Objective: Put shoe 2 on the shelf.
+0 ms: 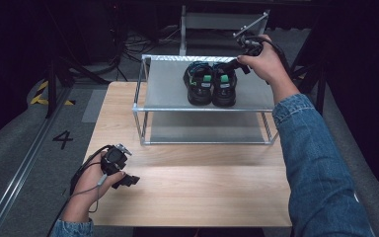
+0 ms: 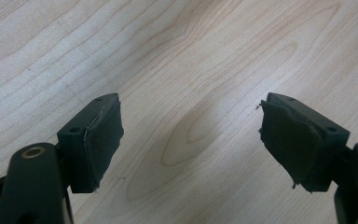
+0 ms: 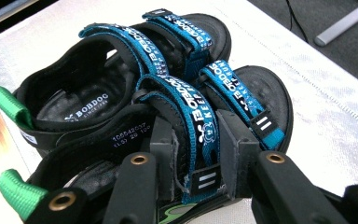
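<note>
High view: your right hand-held gripper (image 1: 239, 63) is in the upper right of the frame, at the right-hand sandal (image 1: 224, 84) of a black pair with blue straps. The left-hand sandal (image 1: 199, 83) touches it side by side. Both sit on the top level of a metal shelf (image 1: 168, 84), upper centre of the frame, toward its right half. The shelf stands on the far part of the wooden bench (image 1: 187, 192). Your left hand-held gripper (image 1: 127, 180) is in the lower left, low over the bench, well apart from the shelf, with nothing near its tips.

Left gripper view: jaws stand wide apart, one at lower left and one at lower right of the frame. The pads (image 2: 103, 140) are worn at the edges. Only bare bench (image 2: 191, 60) grain lies between and beyond them. Nothing is held.

Right gripper view: your jaws rise from the bottom centre and are clamped on one blue strap (image 3: 196, 135) of the nearer sandal (image 3: 93, 158). The strap runs between the two pads and both pads press on its sides. The white-lettered strap end with two white bars sits just at the pad tips. The second sandal (image 3: 121, 79) lies behind it in the upper middle, touching it. Green heel loops (image 3: 7, 105) show at the left edge. The silver shelf surface (image 3: 326, 107) fills the right side, and a strip of bench shows at far left.
</note>
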